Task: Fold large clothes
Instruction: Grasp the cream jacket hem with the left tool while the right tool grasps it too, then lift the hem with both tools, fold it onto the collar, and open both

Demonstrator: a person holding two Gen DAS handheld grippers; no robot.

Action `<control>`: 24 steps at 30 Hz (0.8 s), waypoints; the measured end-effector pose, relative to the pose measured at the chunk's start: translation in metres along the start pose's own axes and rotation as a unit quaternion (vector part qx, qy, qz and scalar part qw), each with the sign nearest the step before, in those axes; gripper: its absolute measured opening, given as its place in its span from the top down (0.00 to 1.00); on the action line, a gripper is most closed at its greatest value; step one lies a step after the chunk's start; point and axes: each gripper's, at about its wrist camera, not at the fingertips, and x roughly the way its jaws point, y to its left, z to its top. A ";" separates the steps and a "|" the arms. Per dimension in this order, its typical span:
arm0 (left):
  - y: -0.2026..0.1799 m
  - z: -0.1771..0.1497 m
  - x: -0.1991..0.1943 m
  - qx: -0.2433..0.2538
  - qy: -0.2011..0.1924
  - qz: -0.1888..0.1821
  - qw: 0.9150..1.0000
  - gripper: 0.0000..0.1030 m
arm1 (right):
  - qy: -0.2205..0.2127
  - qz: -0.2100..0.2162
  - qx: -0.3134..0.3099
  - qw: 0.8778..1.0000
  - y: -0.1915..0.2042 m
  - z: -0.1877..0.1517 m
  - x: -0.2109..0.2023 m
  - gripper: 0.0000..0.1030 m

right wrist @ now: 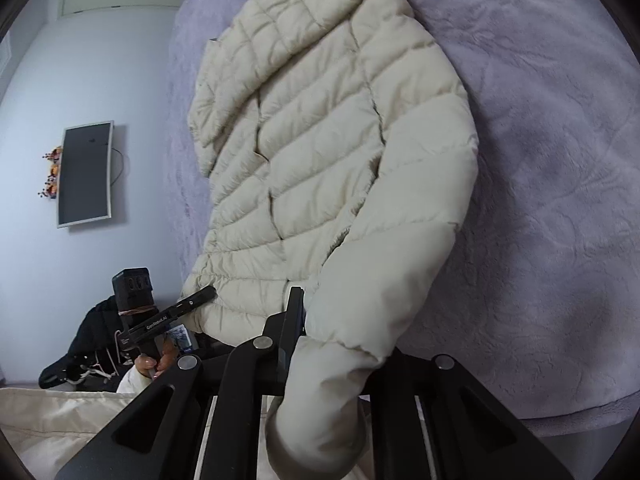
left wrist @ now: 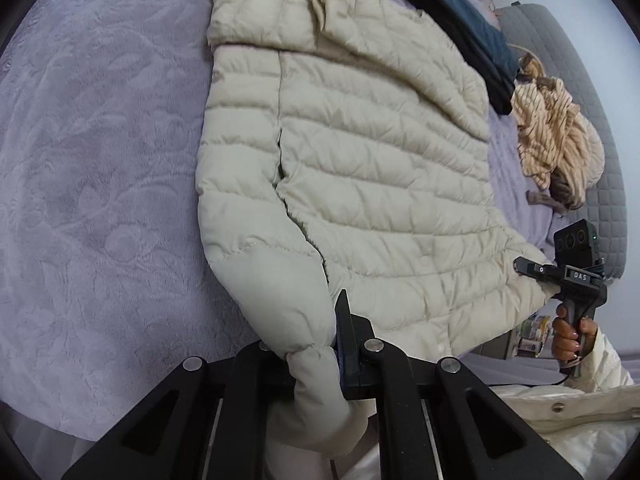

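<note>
Jacket (left wrist: 360, 168) flat on bed (left wrist: 100, 160), a sleeve along each side. Left gripper (left wrist: 320, 356) on one cuff, right gripper (right wrist: 340, 356) on the other. Folded jeans (left wrist: 460, 28) and crumpled striped cloth (left wrist: 552, 128) beside jacket, right in left view.

- Bed cover (left wrist: 100, 160), lilac plush with embossed floral pattern, fills most of both views.
- Grey quilted headboard (left wrist: 600, 184) along the far edge of the bed in left wrist view.
- Striped cloth (left wrist: 548, 128) heaped near the headboard; dark folded garments (left wrist: 464, 28) beside it.
- Pale wall (right wrist: 80, 72), bluish-white, even soft light.
- Flat screen (right wrist: 85, 174) mounted on the wall, cable hanging from it, small orange-red decoration (right wrist: 52, 172) at its edge.
- Black clothing (right wrist: 92, 344) piled low by the wall.
</note>
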 end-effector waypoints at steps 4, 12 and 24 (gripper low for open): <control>-0.004 0.026 -0.037 0.006 -0.047 -0.019 0.999 0.88 | -0.028 0.026 -0.025 0.999 0.023 0.019 -0.023 0.87; -0.004 0.093 -0.110 0.035 -0.129 -0.032 0.990 0.88 | -0.090 0.061 -0.093 0.990 0.087 0.082 -0.066 0.87; 0.010 0.225 -0.095 0.034 -0.166 0.011 0.985 0.88 | -0.130 0.046 -0.079 0.987 0.108 0.220 -0.064 0.87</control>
